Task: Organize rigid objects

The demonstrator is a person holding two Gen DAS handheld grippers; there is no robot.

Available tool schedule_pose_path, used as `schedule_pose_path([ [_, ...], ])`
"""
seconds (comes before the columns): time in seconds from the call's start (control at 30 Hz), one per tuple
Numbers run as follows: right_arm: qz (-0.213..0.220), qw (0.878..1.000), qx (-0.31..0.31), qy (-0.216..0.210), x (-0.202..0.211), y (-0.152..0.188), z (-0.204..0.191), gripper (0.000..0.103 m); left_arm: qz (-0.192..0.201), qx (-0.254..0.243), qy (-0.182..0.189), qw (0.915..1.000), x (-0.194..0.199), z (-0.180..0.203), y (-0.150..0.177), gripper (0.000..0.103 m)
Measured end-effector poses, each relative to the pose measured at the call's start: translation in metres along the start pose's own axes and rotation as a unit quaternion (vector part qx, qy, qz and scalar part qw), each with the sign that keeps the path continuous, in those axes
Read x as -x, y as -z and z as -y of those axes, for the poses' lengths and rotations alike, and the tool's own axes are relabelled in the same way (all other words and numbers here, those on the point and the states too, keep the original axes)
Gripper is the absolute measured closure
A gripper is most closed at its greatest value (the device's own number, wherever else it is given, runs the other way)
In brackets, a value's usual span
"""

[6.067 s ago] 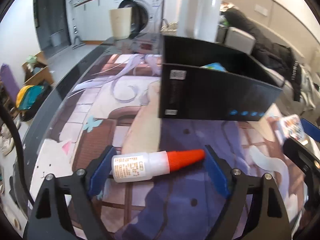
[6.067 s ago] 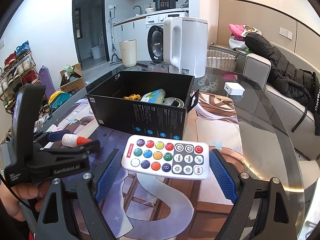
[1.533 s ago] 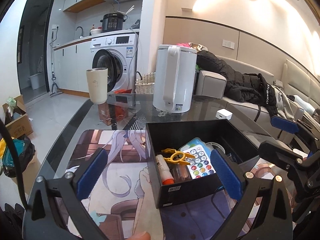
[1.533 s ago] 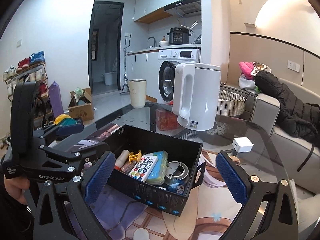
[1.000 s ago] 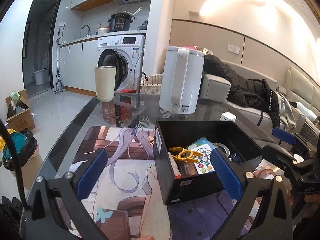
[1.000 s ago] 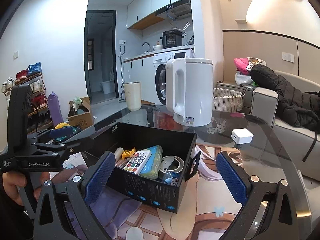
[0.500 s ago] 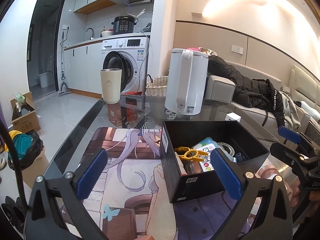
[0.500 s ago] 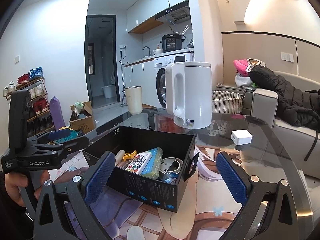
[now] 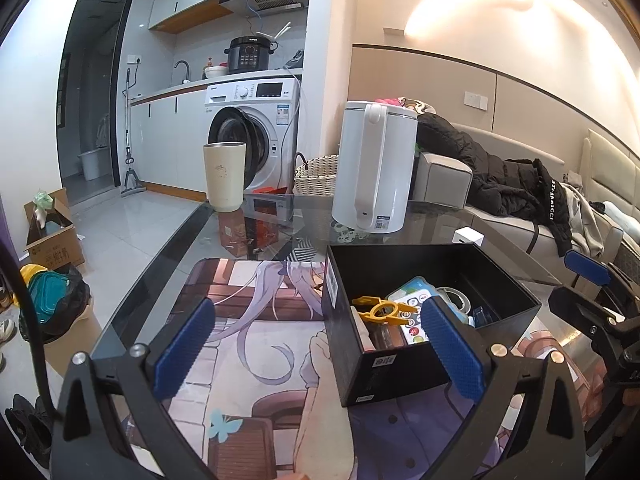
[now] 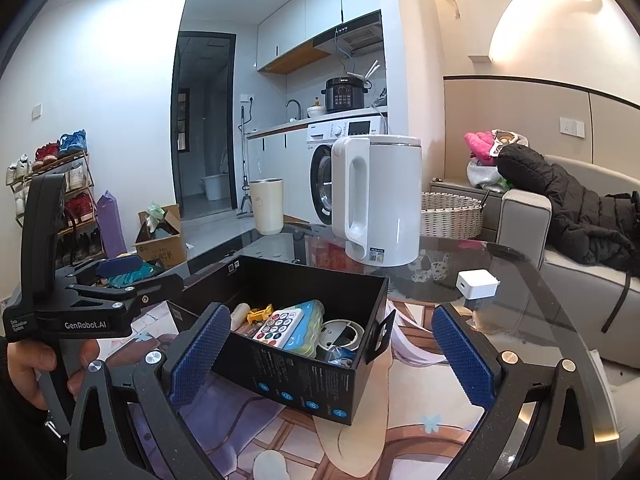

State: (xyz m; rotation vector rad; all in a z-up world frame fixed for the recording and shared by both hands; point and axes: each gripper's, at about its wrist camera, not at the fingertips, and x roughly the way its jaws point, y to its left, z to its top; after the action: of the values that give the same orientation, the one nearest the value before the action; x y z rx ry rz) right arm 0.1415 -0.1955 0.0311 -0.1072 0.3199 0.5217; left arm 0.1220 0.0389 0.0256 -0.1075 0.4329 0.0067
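The glass table, round-edged, smooth and reflective, carries a printed mat of flat, soft-looking fabric; should I sweep either claw low, its frame could catch the mat's edge and drag everything on it toward the near rim. On the mat stands the black box, an open-topped rectangular carton of matte card with thin walls and a side tab at its right end; being light, I judge it would slide or tip if a finger struck a wall. The white kettle, tall, glossy and hard-shelled, stands far behind the box, and a beige tumbler stands to its left, both clear of my reach for now. Inside the box lie the task's things: the remote, a slim white plastic slab with coloured round buttons, resting tilted on a blue-and-yellow scalloped case, from which a nudge could spill it; a round white tape-like ring to its right; a yellow plastic clip to its left. My left claw is spread wide and holds nothing; my right claw is likewise spread and holds nothing, the box showing between its ridged blue pads.
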Motion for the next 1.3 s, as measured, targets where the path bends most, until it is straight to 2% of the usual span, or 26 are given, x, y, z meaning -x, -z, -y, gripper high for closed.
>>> schedule_pose_path([
  [1.3, -0.004, 1.000, 0.002, 0.005, 0.0010, -0.0001, -0.0013, 0.001, 0.010, -0.003, 0.005, 0.9999, 0.0044, 0.0023, -0.0007, 0.000],
])
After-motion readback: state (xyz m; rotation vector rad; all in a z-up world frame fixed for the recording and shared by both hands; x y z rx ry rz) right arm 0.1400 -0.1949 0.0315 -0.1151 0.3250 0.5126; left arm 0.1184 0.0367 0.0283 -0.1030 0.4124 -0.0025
